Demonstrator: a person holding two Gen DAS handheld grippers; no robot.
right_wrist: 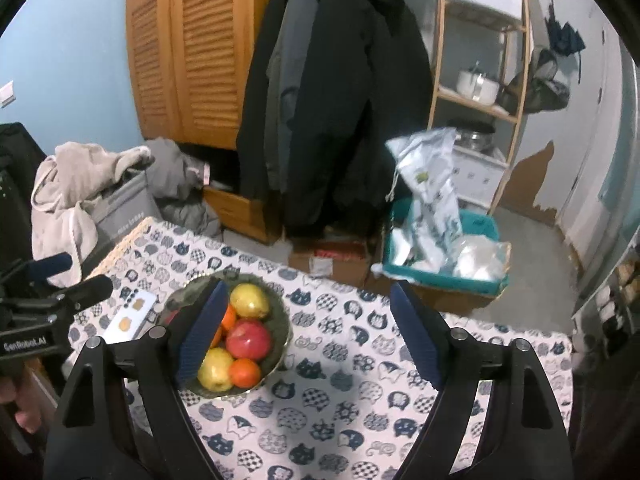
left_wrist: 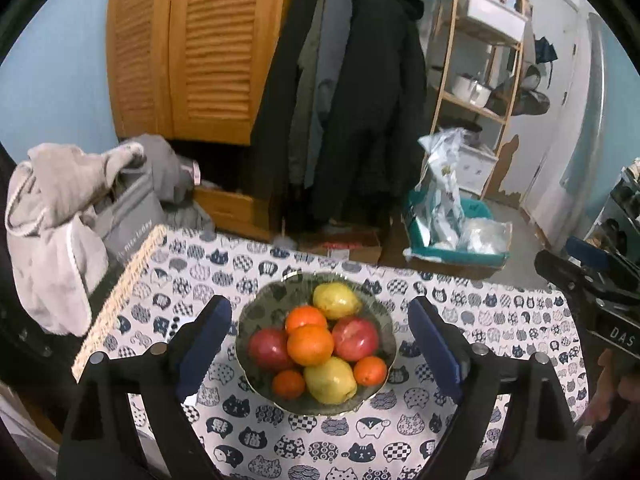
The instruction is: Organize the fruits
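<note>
1. Beyond both grippers, a wooden wardrobe (left_wrist: 192, 48) and dark coats (left_wrist: 352, 92) back the cat-print table (left_wrist: 500, 320).
2. Between the left gripper (left_wrist: 320, 344) fingers sits the fruit bowl (left_wrist: 256, 320); left of the right gripper (right_wrist: 306, 336).
3. Both grippers gape, empty.
4. Fruit looks gathered; probably next comes picking a pear (left_wrist: 330, 380).

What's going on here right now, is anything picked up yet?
Nothing is picked up. The left gripper hangs open in front of the bowl on the cat-print tablecloth, which holds two pears, two apples and four oranges. The right gripper is also open and empty, aimed at bare cloth right of the bowl.
</note>
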